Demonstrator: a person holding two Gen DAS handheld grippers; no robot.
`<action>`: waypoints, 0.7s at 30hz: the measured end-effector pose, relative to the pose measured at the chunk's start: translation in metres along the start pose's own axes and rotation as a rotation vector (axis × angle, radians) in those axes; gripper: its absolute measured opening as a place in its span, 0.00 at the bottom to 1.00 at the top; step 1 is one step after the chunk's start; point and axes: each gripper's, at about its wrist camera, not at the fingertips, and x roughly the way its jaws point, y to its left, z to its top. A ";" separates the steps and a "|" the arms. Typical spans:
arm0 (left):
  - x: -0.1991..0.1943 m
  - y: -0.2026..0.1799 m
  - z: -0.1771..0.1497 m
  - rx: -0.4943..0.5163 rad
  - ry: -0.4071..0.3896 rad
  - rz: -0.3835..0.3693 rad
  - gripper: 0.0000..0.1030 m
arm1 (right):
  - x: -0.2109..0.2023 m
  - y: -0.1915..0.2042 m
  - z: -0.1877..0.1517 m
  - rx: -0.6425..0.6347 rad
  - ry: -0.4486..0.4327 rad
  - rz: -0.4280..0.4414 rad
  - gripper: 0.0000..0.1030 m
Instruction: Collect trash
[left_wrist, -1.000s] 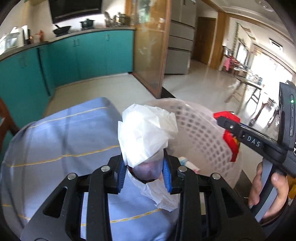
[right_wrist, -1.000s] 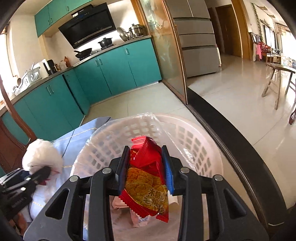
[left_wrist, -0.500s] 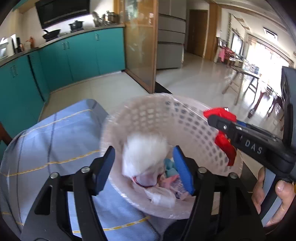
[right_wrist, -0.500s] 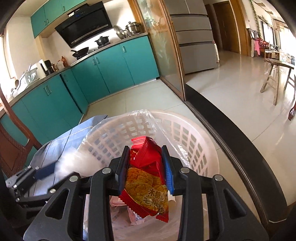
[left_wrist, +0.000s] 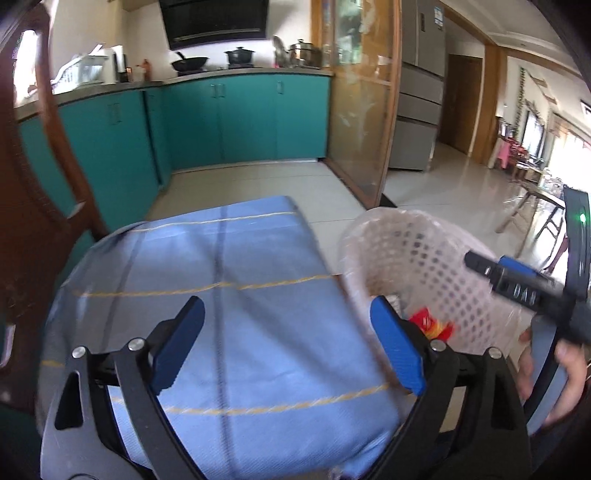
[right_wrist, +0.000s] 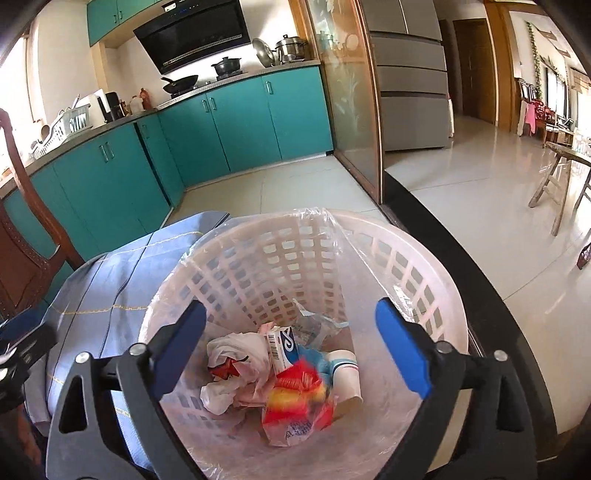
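A white lattice trash basket (right_wrist: 413, 269) lined with clear plastic stands beside the table; it also shows in the left wrist view (left_wrist: 417, 251). Inside lie a red snack packet (right_wrist: 295, 398), crumpled white tissue (right_wrist: 236, 369), a small white box (right_wrist: 282, 345) and a paper cup (right_wrist: 345, 373). My right gripper (right_wrist: 290, 350) is open and empty right above the basket. My left gripper (left_wrist: 288, 345) is open and empty over the blue tablecloth (left_wrist: 229, 288), left of the basket. The red packet shows in the basket (left_wrist: 430, 325).
The table with the blue cloth (right_wrist: 110, 280) touches the basket's left side. A dark wooden chair (left_wrist: 40, 206) stands at the left. Teal kitchen cabinets (right_wrist: 207, 133) line the back. A glass sliding door (right_wrist: 347, 96) and tiled floor (right_wrist: 480, 206) lie beyond.
Both grippers have opened. The tissue wad dropped from my left gripper and the red packet from my right into the basket. My left gripper has swung left over the cloth.
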 end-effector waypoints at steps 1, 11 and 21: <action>-0.008 0.007 -0.004 -0.005 -0.003 0.016 0.89 | -0.001 0.001 0.000 -0.002 -0.009 -0.006 0.91; -0.099 0.063 -0.023 -0.034 -0.132 0.125 0.96 | -0.082 0.057 -0.042 -0.093 -0.200 0.014 0.97; -0.180 0.069 -0.044 -0.018 -0.237 0.102 0.97 | -0.201 0.120 -0.063 -0.268 -0.320 -0.100 0.97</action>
